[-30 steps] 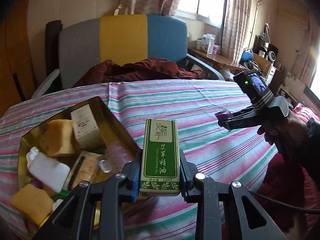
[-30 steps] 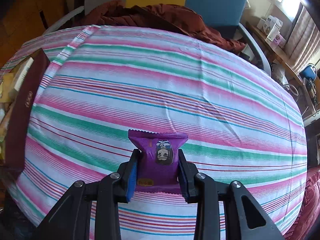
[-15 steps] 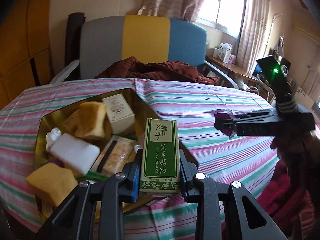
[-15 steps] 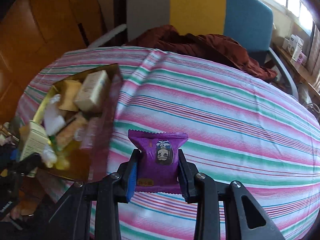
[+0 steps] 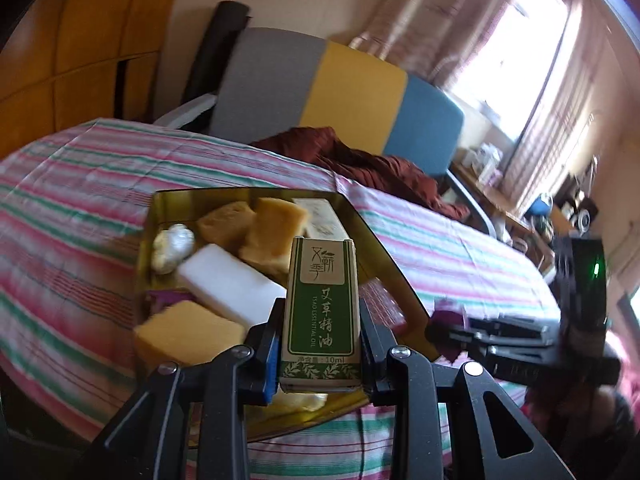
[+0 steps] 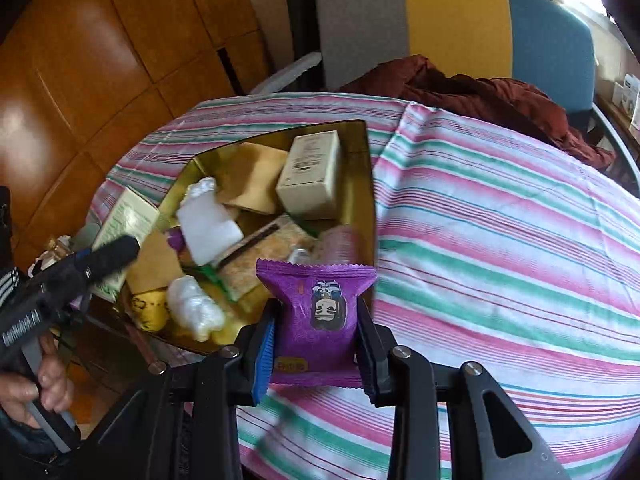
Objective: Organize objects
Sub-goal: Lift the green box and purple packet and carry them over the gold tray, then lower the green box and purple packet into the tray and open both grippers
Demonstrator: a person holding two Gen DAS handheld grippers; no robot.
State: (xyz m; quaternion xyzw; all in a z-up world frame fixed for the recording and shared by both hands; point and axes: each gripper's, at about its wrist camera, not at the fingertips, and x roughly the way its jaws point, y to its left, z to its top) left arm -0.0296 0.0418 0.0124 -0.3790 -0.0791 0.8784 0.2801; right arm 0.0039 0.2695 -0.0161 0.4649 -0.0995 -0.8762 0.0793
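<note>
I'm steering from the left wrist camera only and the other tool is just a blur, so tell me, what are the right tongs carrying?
Observer: The right tongs are shut on a purple snack packet with a cartoon face printed on it.
Operator: What's in the tin behind the thing I'm holding?
Observer: A speckled, cracker-like packet lies in the gold tin.
Operator: Is my left hand in shot over there?
Observer: Yes. The left hand shows at the lower left edge, wrapped around its handle.
</note>
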